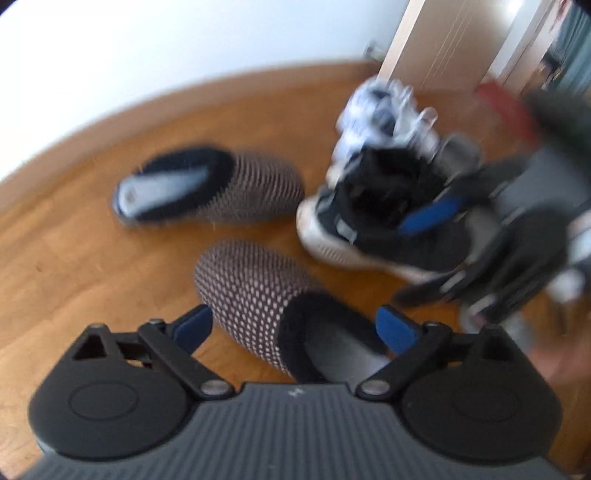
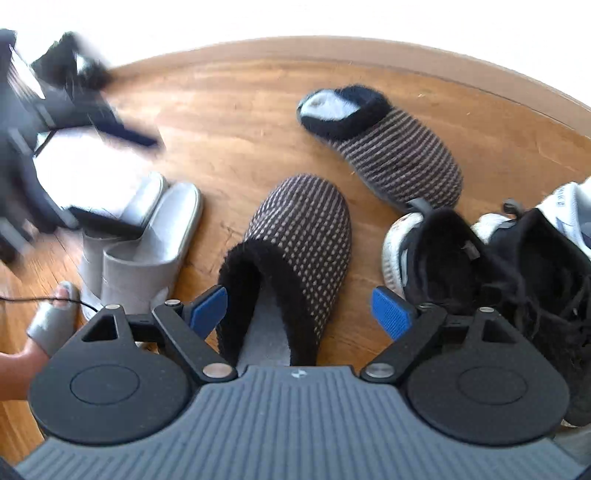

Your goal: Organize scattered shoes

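While the near knitted slipper (image 2: 291, 254) lies on the wood floor (image 2: 229, 129) between the right gripper (image 2: 300, 308)'s spread, untouching pads, its mate (image 2: 384, 144) sits at one o'clock; a skewed closing could pinch only fleece collar; left gripper (image 1: 295, 325) likewise gapes.

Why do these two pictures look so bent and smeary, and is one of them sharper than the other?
Both views bend the wooden floor into a curve: fisheye distortion. Left wrist view: motion blur throughout, worst on the black sneaker and the right gripper reaching in. Right wrist view: sharper, the near knit slipper crisp, but the left gripper is smeared and the wall is blown out white.
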`<state>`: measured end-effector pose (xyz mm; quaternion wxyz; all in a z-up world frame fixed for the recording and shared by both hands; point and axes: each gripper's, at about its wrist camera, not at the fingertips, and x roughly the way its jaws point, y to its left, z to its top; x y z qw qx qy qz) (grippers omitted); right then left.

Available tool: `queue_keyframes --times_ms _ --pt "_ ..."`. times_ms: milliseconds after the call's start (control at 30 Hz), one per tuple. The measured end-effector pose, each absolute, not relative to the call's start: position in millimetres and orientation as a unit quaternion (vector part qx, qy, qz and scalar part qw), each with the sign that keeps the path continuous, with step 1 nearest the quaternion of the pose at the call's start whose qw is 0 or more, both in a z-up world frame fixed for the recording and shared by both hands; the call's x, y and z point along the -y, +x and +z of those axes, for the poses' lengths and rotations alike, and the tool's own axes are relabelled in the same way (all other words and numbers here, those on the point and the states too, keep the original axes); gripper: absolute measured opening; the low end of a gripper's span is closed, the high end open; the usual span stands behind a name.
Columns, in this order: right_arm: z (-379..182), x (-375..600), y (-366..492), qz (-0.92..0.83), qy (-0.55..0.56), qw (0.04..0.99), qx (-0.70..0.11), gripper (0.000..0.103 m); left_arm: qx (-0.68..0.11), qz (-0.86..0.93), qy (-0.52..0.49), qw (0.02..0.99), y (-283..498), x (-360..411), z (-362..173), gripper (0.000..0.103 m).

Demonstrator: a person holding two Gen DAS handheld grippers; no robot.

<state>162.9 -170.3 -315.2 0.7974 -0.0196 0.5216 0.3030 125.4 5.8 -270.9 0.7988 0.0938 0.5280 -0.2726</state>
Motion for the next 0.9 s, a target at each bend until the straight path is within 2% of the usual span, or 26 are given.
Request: queue_keyframes --times_ms 67,100,133,167,233,300,433,667,733,767,833,900 --pt "-318 186 167 0.28 -0.002 0.801 -0.53 0.087 -0.544 -0.25 0.107 0.793 134 1 -294 0.076" --pt "-321 193 169 0.269 0.006 0.801 -0.535 0.087 -0.553 -0.24 0.114 0.79 140 6 -309 0.043" --pt "-324 200 171 0.259 0.012 0.801 -0.54 0.087 -0.556 -0.235 0.114 0.789 143 7 -317 0.028" --pt "-326 205 171 0.251 0.017 0.801 -0.543 0.087 -0.554 -0.229 0.104 0.794 145 5 -319 0.026" --pt "-330 214 172 0.242 0.031 0.8 -0.548 0.087 -0.531 -0.212 0.095 0.815 146 -1 -305 0.015" --pt "-331 218 171 0.241 0.039 0.798 -0.55 0.087 -0.508 -0.185 0.091 0.836 149 -9 -289 0.014" --pt "-331 220 168 0.247 0.041 0.795 -0.552 0.087 -0.491 -0.091 -0.028 0.866 159 -45 -254 0.014" --pt "-332 225 165 0.247 0.048 0.793 -0.554 0.087 -0.54 0.002 -0.194 0.819 168 -59 -226 0.017" --pt "-332 227 164 0.238 0.047 0.795 -0.555 0.086 -0.568 -0.016 -0.227 0.791 171 -56 -222 0.035" --pt "-333 229 164 0.23 0.043 0.799 -0.554 0.087 -0.573 -0.031 -0.239 0.783 171 -56 -219 0.039" --pt "-332 236 163 0.224 0.051 0.8 -0.554 0.087 -0.574 -0.068 -0.253 0.776 171 -57 -208 0.063" --pt "-330 242 162 0.217 0.061 0.805 -0.549 0.087 -0.564 -0.077 -0.228 0.79 167 -64 -191 0.069"
